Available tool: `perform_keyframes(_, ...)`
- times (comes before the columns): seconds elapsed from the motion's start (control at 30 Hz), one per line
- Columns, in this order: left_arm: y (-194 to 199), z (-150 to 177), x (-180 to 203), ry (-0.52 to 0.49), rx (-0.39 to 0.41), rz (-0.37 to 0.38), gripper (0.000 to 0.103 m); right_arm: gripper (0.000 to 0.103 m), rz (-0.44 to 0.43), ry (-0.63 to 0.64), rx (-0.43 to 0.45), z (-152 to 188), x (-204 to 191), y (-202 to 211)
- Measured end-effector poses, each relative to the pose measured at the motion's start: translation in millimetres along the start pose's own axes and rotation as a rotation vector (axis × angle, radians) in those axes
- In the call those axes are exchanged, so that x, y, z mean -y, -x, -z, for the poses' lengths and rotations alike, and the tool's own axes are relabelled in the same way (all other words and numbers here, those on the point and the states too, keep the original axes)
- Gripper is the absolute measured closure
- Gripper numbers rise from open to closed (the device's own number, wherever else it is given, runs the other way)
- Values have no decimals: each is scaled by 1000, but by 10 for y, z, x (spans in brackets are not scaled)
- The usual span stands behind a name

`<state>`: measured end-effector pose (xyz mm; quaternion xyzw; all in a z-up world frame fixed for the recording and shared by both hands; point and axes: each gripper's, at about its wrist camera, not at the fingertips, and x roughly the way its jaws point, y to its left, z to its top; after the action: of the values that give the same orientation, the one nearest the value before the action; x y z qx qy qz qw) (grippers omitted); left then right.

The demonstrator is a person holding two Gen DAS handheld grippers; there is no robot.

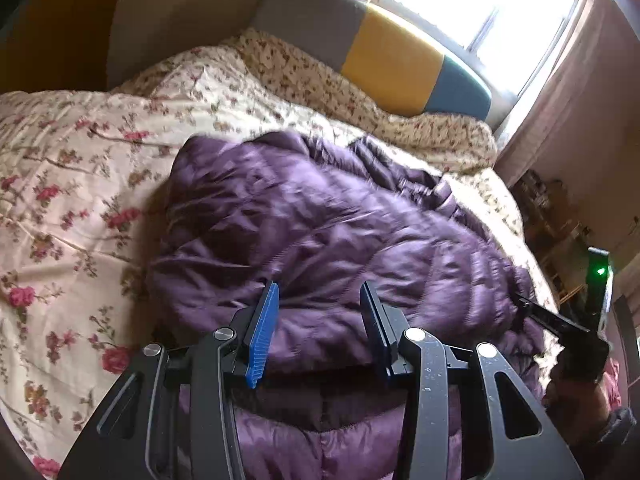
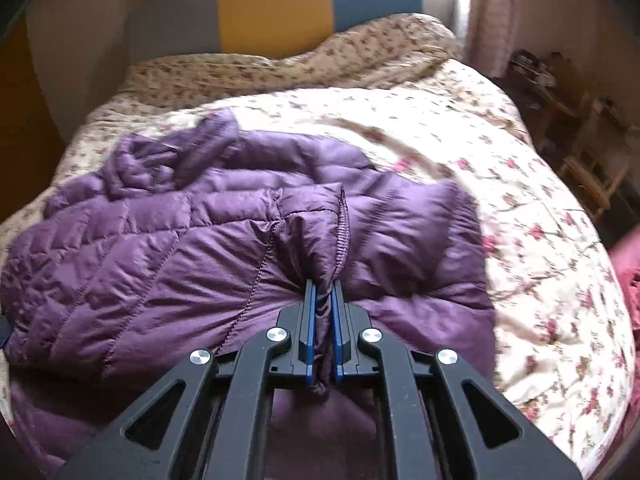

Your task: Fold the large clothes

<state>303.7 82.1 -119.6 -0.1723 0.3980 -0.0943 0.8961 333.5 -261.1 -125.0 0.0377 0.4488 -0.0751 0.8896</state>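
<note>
A purple quilted down jacket (image 1: 320,216) lies crumpled on the flowered bed cover (image 1: 80,168). My left gripper (image 1: 318,292) stands over its near edge, jaws partly apart, with a thick puffy fold of the jacket bulging between the blue pads (image 1: 262,336) and touching both. In the right wrist view my right gripper (image 2: 324,284) is shut tight on a pinched ridge of the jacket (image 2: 200,248) near an elastic-edged seam (image 2: 343,224). From the left wrist view the right gripper (image 1: 524,302) shows at the jacket's right edge, with a gloved hand (image 1: 576,364) behind it.
A headboard (image 2: 272,4) of grey, yellow and teal panels stands at the far end, under a bright window (image 1: 480,12). A rumpled quilt (image 2: 280,68) lies bunched before it. Cluttered shelves (image 2: 560,92) and a curtain (image 2: 496,12) stand right of the bed.
</note>
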Motion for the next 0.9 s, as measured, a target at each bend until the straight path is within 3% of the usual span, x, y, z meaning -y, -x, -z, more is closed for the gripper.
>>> perform_keyframes(0.17,-226,127,-25,-22,-62,-19,61,97,29,16,-32,85,14,-165)
perform_keyframes(0.37,-167,86,7,-37,-58,-45,61,95,57,23,-28,81,-30,-182)
perform_keyframes(0.43,-98,65,29,-36,-41,-60,60,85,80,22,-14,57,-40,-113)
perform_keyframes(0.47,-48,58,37,-38,-26,-61,52,75,92,26,-1,44,-53,-82)
perform_keyframes(0.5,20,42,53,-47,3,-72,47,71,97,29,11,39,-57,-49)
perform_keyframes(0.57,92,-5,75,-62,35,-82,47,67,100,36,42,15,-85,52)
perform_keyframes(0.6,120,-42,77,-62,47,-82,47,56,105,38,60,9,-96,100)
perform_keyframes(0.63,129,-70,73,-61,52,-81,47,53,104,40,93,-13,-129,179)
perform_keyframes(0.9,5,-300,177,-72,81,-98,47,47,14,101,140,-228,-582,236)
